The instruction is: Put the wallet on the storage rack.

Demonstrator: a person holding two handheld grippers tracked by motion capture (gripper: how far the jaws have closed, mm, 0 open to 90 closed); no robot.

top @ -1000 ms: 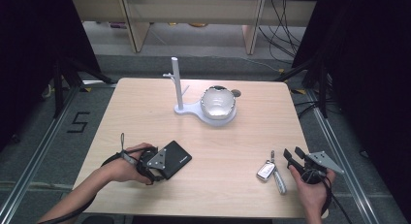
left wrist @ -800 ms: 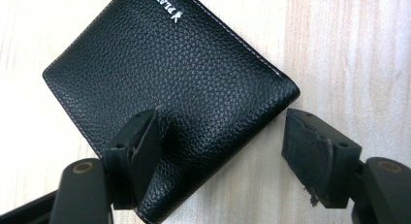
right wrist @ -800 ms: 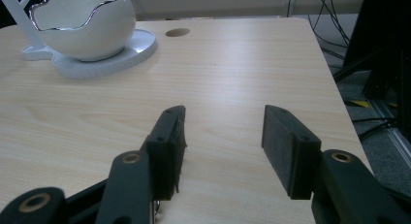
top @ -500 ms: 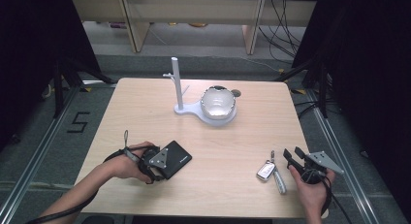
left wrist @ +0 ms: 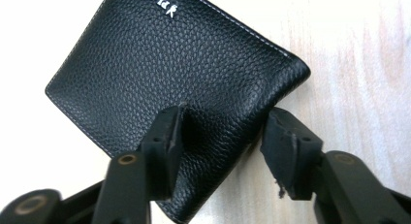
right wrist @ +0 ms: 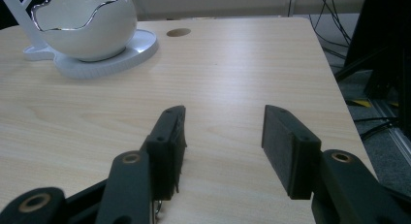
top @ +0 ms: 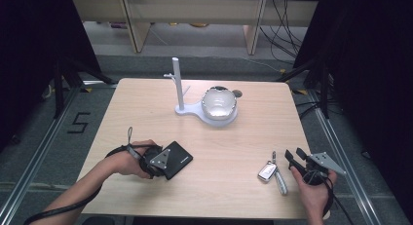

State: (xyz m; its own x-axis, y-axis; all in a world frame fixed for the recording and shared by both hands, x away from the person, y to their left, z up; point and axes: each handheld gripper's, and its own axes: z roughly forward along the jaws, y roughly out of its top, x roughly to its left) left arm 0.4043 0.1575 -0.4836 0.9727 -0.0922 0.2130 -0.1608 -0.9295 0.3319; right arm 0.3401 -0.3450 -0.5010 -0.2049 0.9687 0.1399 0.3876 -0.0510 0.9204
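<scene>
high: above, fwd-down, far | gripper cams: close, low | shared: table (top: pixel 146 103)

The left gripper (left wrist: pixel 223 132) has just been closing its jaws on the near corner of the black wallet (left wrist: pixel 174 83) by the table's (top: pixel 234 137) front left edge. The leather now dents under one pad.

Black fingers (left wrist: pixel 167 136), brass rivets, grey three-cornered plates, trailing black cables
</scene>
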